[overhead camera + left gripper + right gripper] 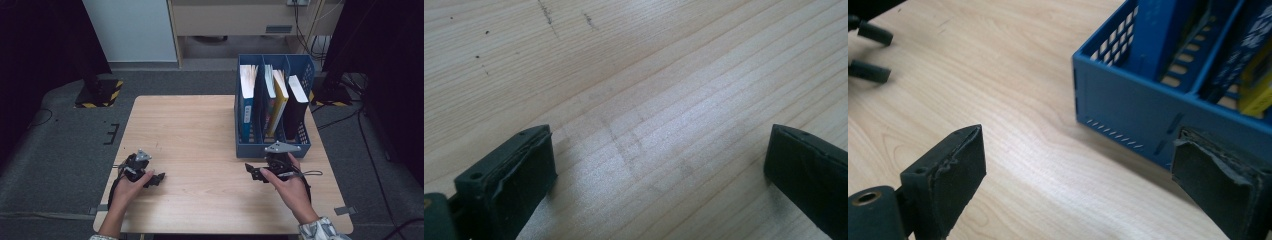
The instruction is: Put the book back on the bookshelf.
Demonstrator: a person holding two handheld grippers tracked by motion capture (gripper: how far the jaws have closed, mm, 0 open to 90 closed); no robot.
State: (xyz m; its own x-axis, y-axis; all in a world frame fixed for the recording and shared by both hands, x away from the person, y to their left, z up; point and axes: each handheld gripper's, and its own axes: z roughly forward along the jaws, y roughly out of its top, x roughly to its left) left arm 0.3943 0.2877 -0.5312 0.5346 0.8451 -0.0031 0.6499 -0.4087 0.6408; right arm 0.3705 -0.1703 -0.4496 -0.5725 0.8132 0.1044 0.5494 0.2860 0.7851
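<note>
Both grippers — left gripper (159, 176), right gripper (250, 170) — rest open and empty on the worktop (200, 140), the right beside the blue file rack (272, 148) of books; likely next — reach for a book.

In the high view the left hand (131, 186) comes in from the lower left, forearm slanting up and right, and grasps the left gripper (159, 176), whose jaws point toward the frame's right. The right hand (289, 186) enters at lower right, patterned sleeve at the bottom edge, and grasps the right gripper (251, 171), pointing left. Both grippers' jaws stand wide apart with nothing between them.
</note>
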